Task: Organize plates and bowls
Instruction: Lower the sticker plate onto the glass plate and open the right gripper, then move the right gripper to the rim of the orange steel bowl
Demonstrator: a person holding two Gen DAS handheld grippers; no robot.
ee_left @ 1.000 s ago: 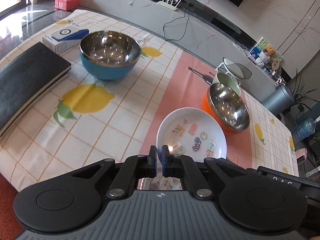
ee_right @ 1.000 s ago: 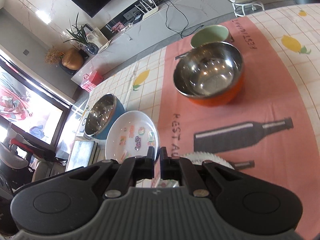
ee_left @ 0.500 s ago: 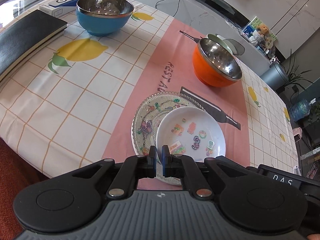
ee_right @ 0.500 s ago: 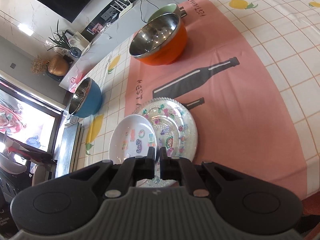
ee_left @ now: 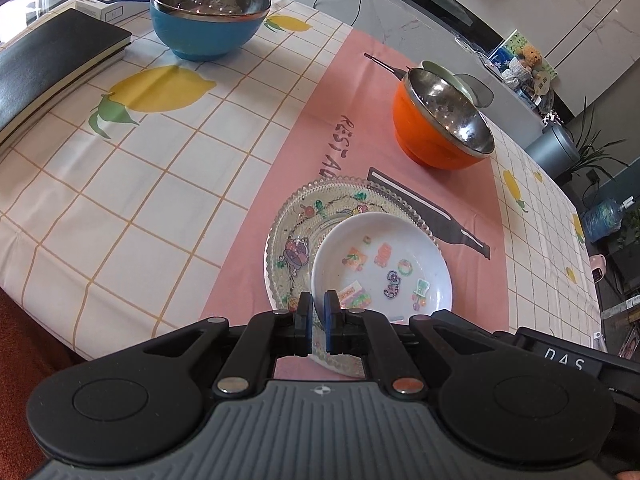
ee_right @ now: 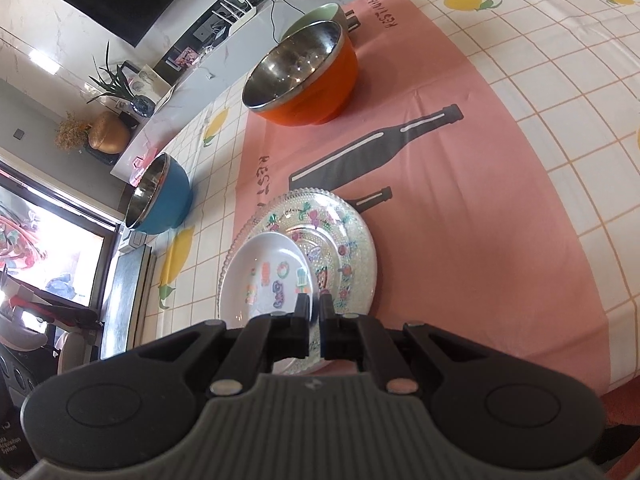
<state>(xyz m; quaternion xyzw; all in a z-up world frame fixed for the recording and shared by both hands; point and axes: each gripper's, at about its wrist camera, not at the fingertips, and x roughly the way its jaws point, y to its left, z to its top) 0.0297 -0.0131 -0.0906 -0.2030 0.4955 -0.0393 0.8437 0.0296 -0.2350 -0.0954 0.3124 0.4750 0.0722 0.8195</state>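
My left gripper is shut on the near rim of a small white plate with cartoon stickers. The white plate rests over a clear patterned glass plate on the pink strip of the tablecloth. My right gripper is shut on the near rim of the glass plate, with the white plate on its left part. An orange steel-lined bowl stands further back, a green bowl behind it. A blue steel-lined bowl stands at the far left.
A black notebook and a white-blue box lie at the table's left side. The table's near edge is just below the plates. A marble ledge with a router runs behind the table.
Both plates have come down over the pink strip near the front edge, the white plate settling onto the glass plate. Both grippers stay shut on their rims.
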